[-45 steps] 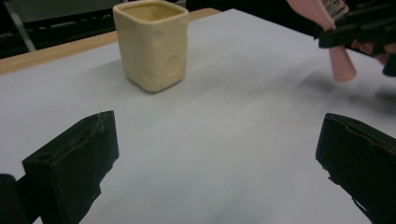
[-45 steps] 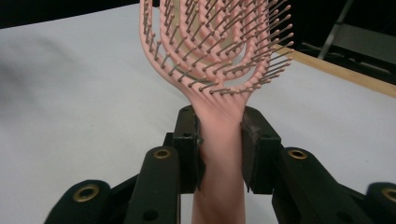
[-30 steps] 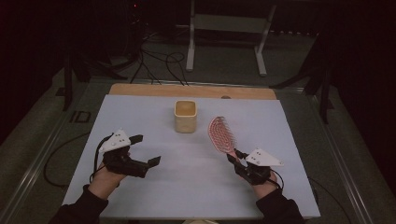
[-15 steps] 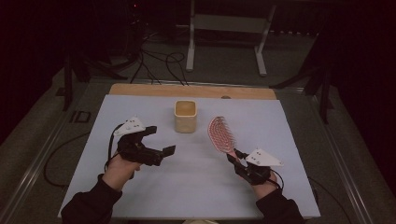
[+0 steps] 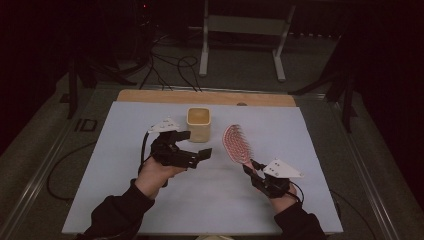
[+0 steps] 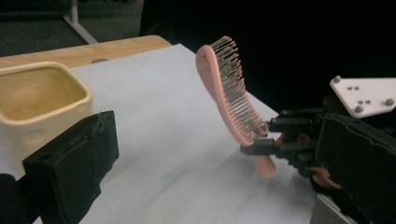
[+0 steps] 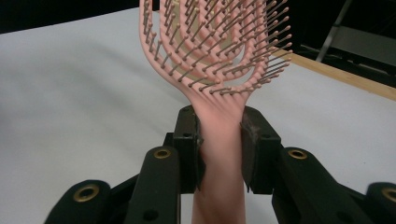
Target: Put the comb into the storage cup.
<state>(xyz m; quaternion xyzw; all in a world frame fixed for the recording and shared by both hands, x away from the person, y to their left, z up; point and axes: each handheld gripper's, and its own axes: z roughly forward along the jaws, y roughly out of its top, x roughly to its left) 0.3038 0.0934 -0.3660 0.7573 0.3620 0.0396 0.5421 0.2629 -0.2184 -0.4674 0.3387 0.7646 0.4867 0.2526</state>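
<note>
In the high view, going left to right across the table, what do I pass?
Left claw → cup → brush → right claw.

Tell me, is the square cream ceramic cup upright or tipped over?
Upright: the square cream ceramic cup stands on the white mat, with its opening facing up.

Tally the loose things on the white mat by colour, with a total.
Pink: 1, the hairbrush, clamped by its handle in the right gripper
Cream: 1, the cup
Total: 2
</note>
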